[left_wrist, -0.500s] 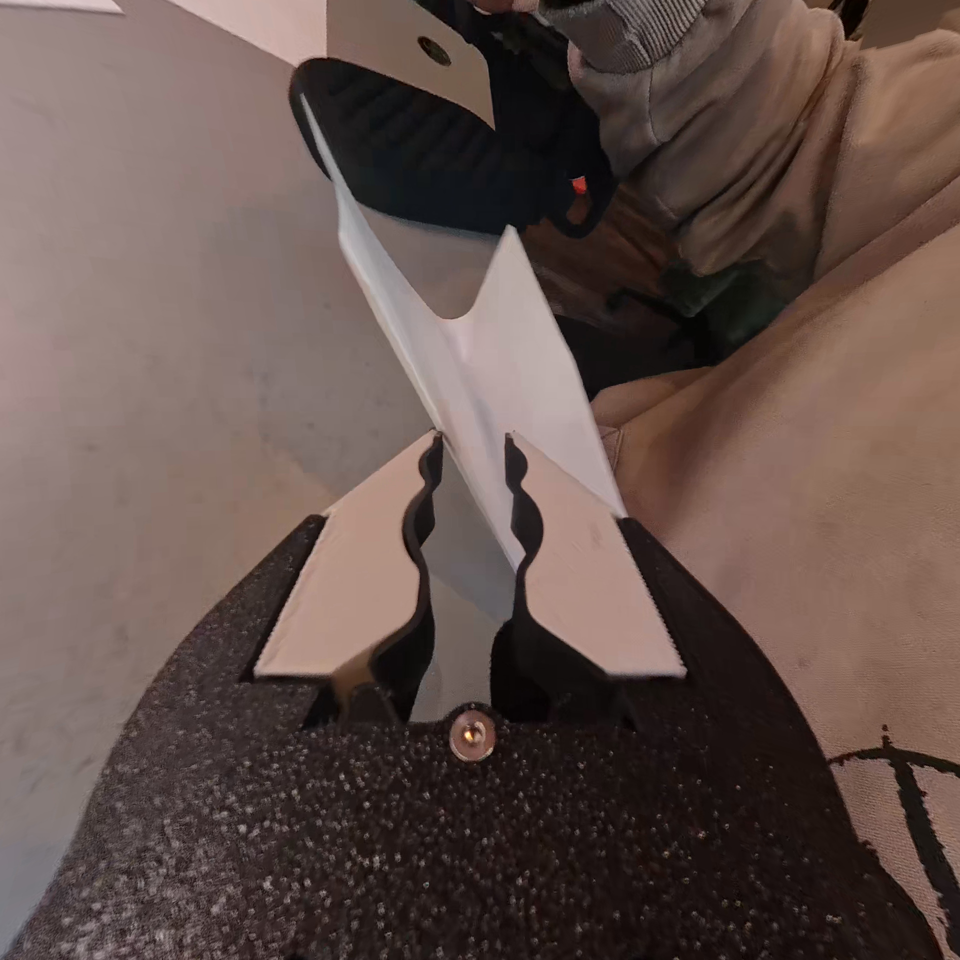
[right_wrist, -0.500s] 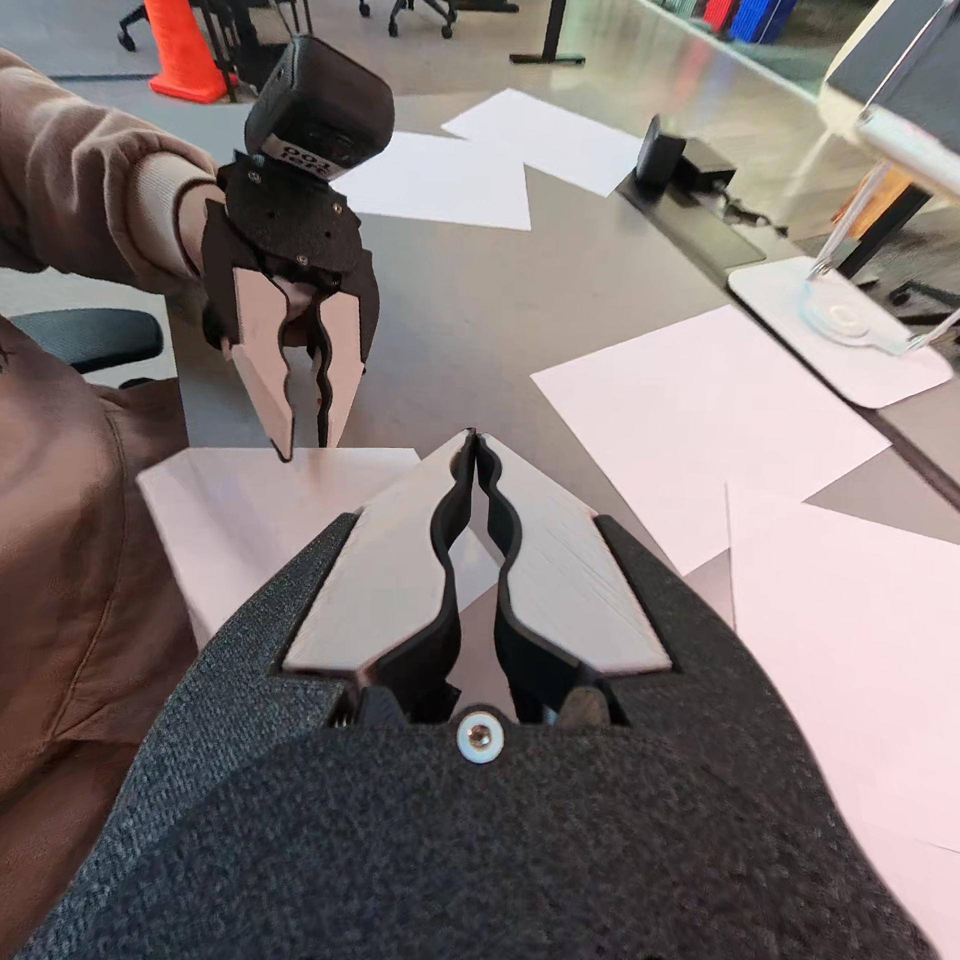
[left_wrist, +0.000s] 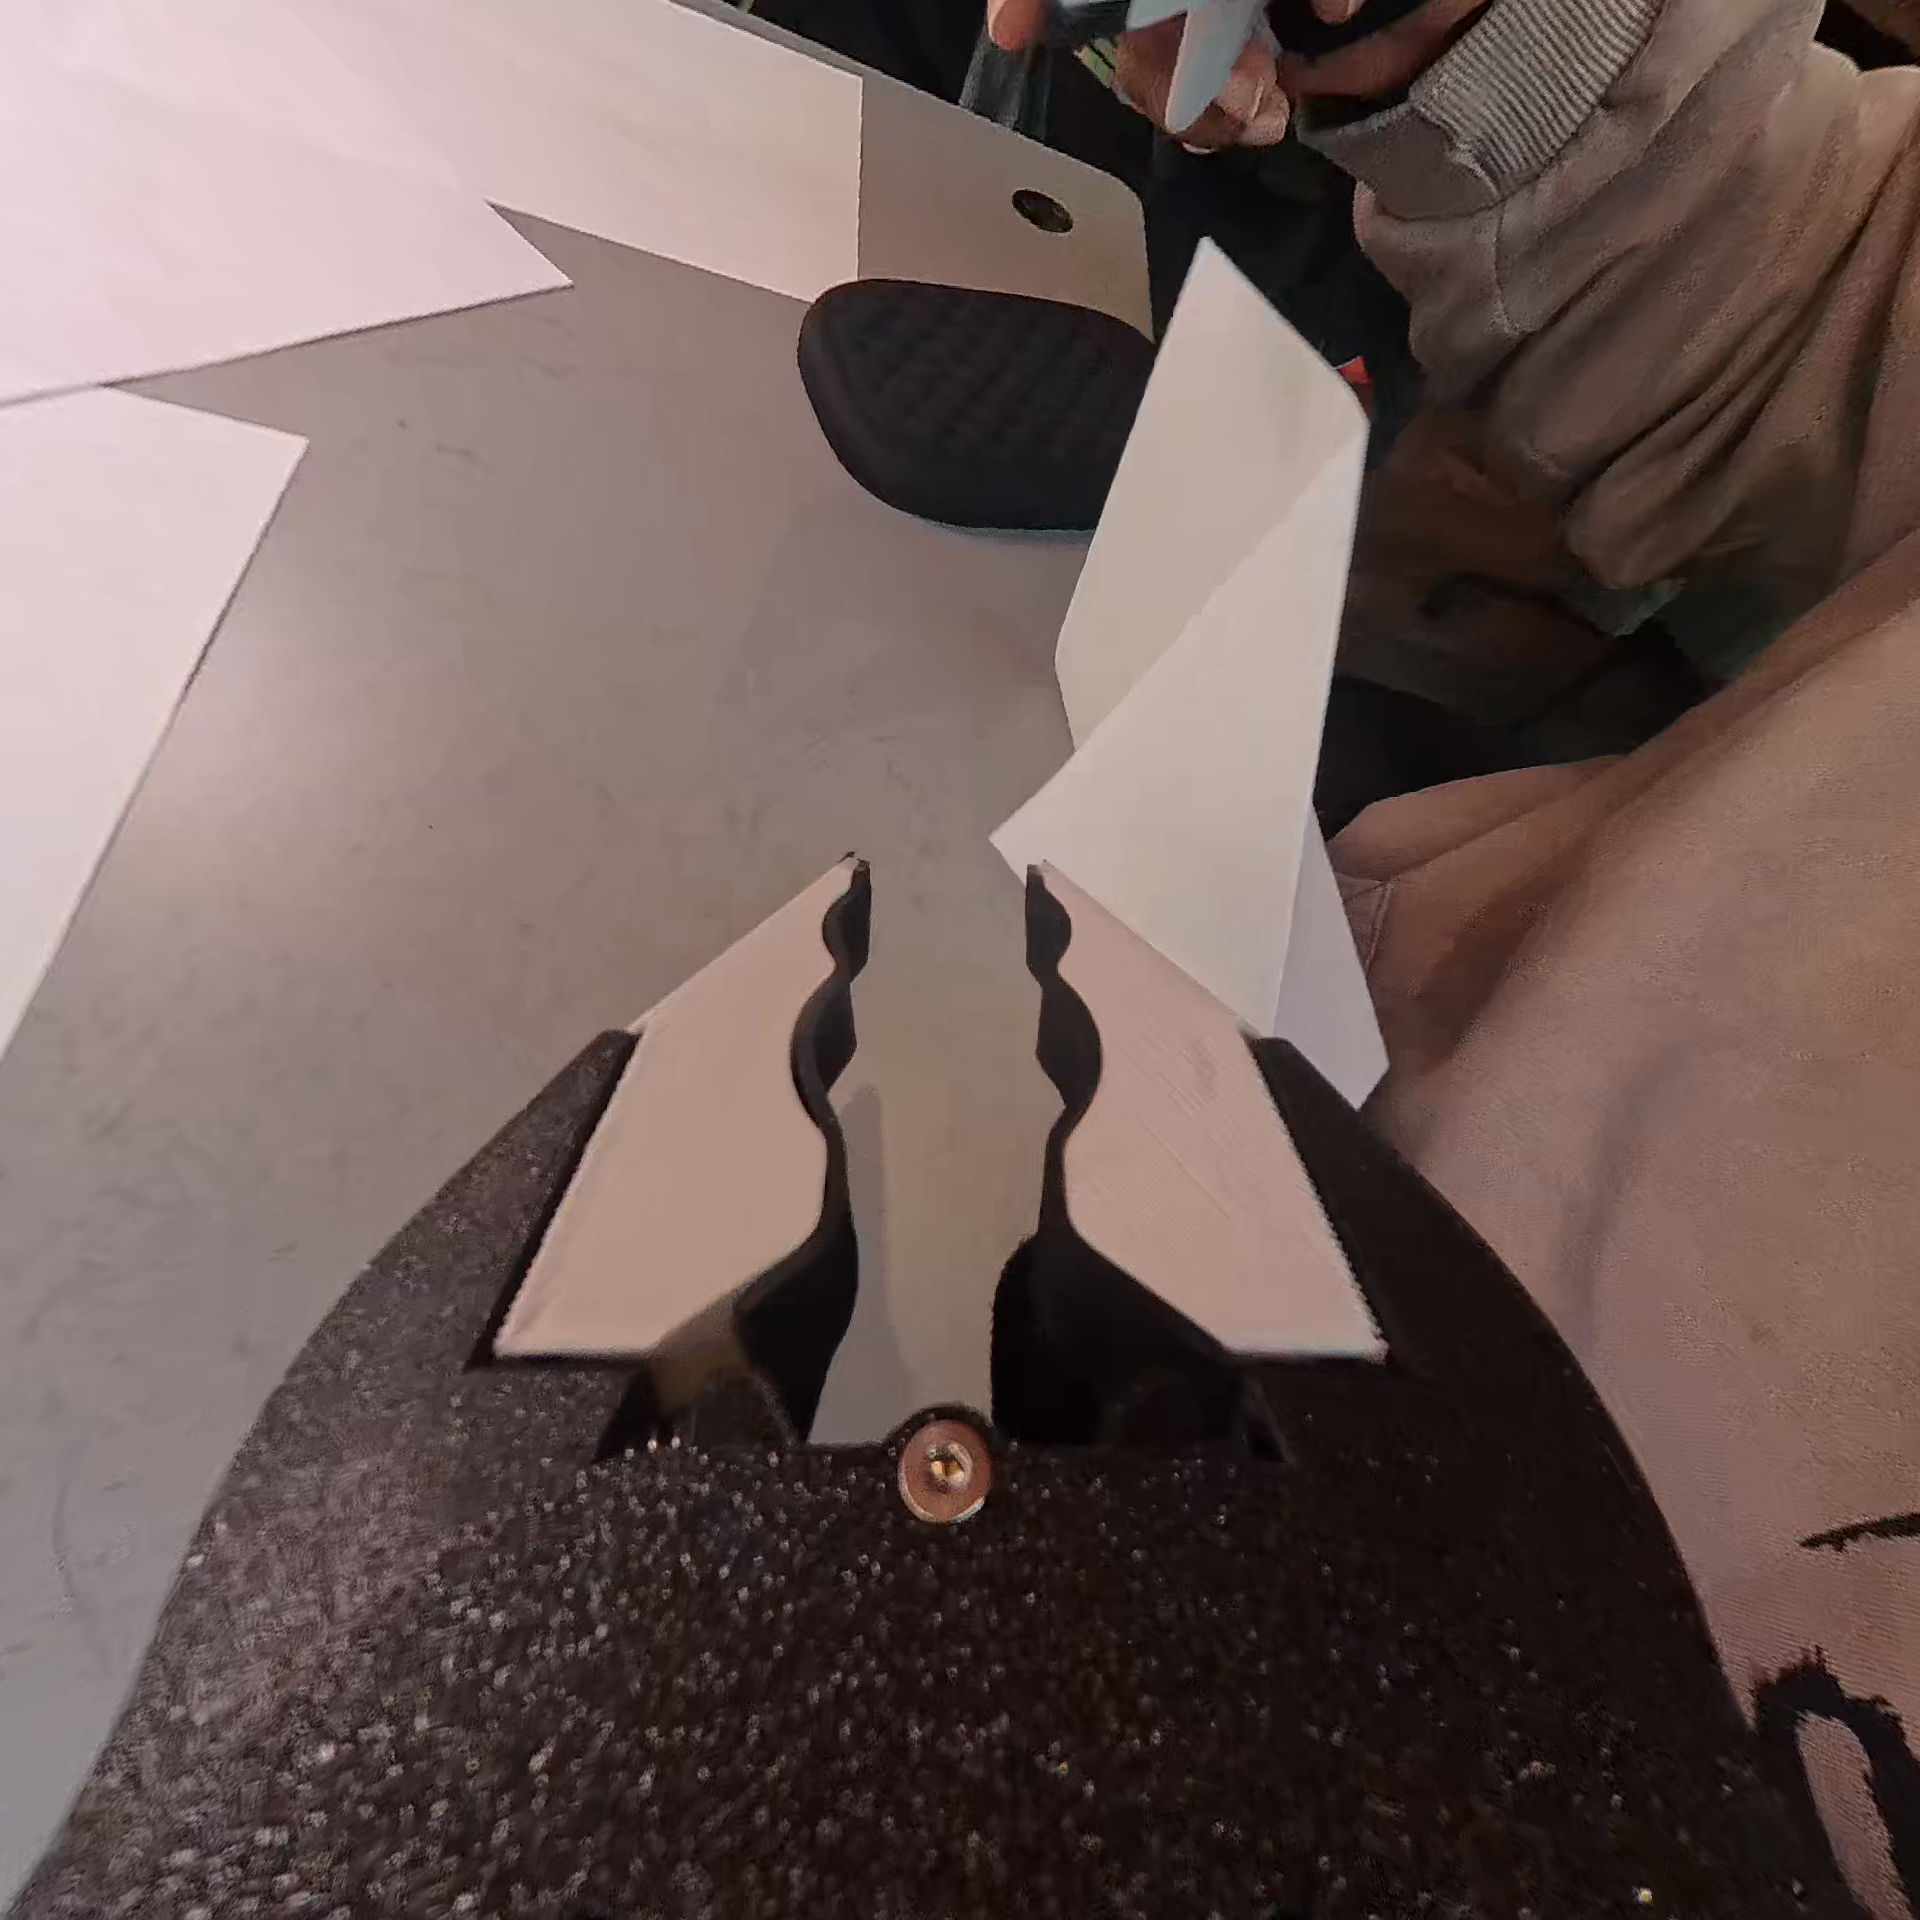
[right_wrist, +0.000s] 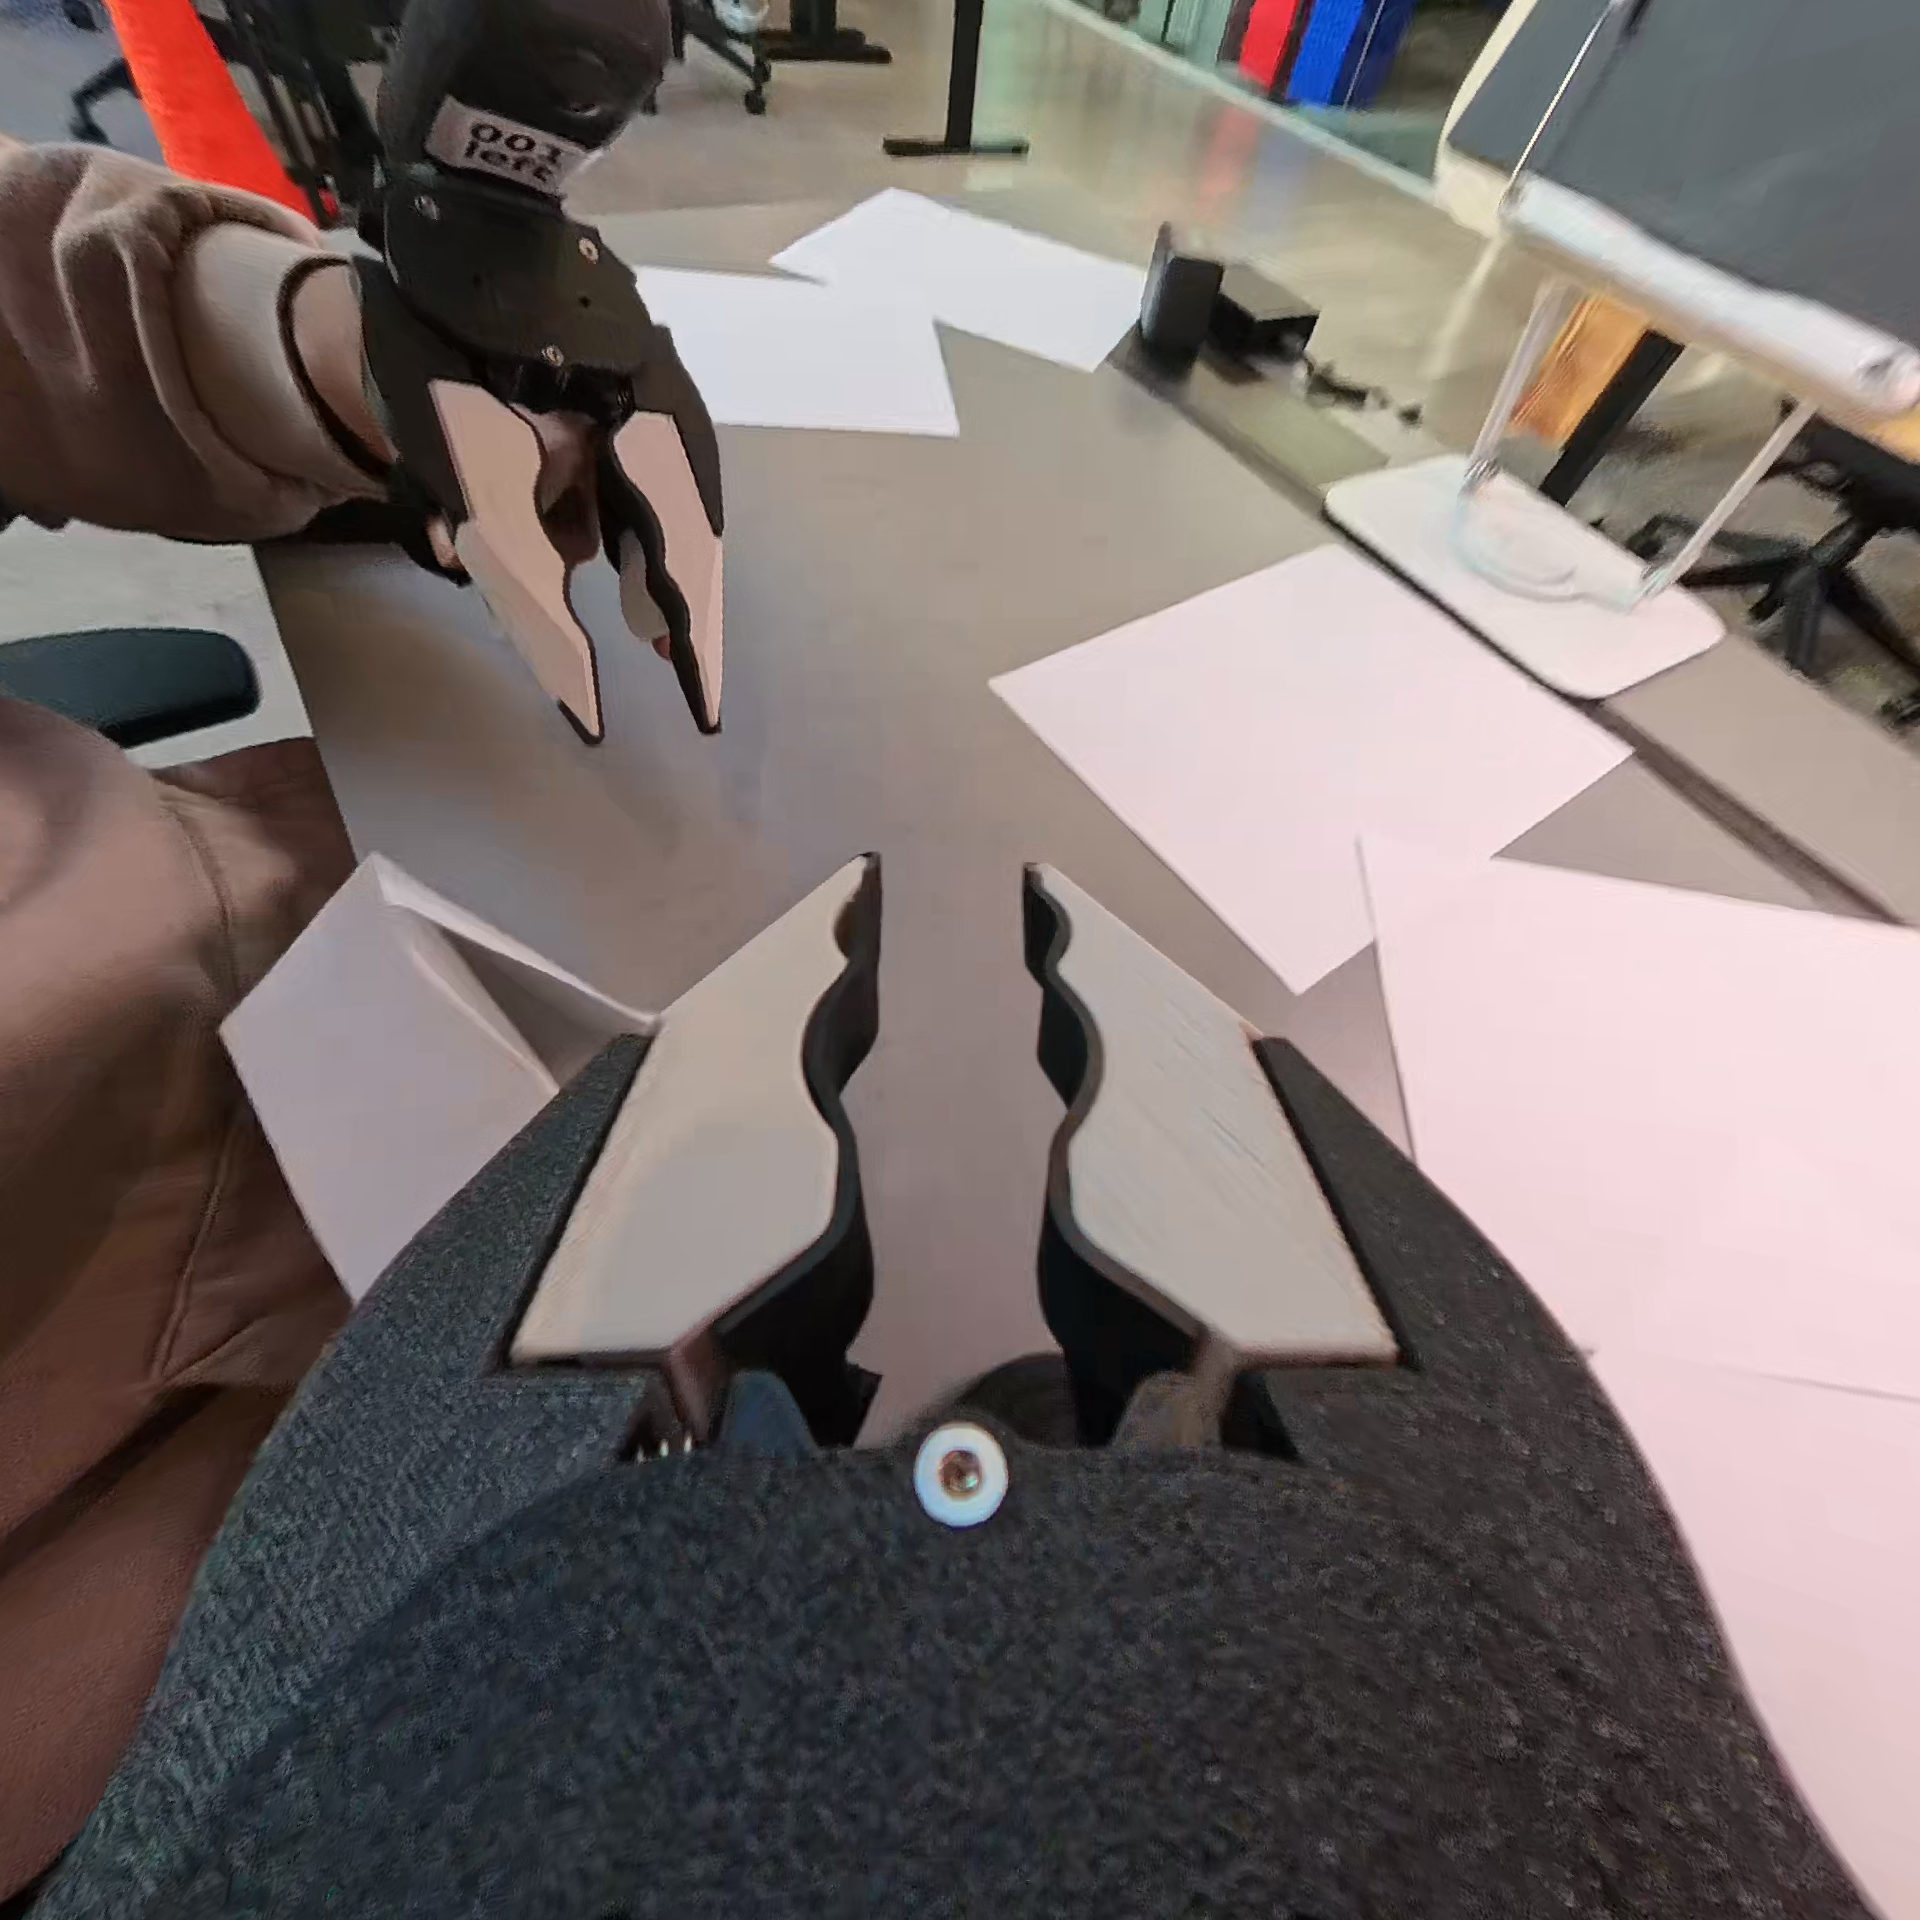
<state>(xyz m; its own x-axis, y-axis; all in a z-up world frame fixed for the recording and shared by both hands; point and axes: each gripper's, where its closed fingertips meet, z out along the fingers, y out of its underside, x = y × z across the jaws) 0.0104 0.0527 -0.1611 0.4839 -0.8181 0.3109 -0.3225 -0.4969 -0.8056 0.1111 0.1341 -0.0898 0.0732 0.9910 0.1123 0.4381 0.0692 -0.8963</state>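
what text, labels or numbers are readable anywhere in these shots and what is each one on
White sticker on the black body of the left gripper: two short lines of dark characters, legible, not transcribed here.
Black printed mark on the beige sweatshirt: cut off by the picture's edge, unreadable.
Flat white paper sheets and folded white paper: no writing shows.

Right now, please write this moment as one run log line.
left gripper: open, empty | right gripper: open, empty | folded white paper sheet: free at near edge of grey table, beside right gripper
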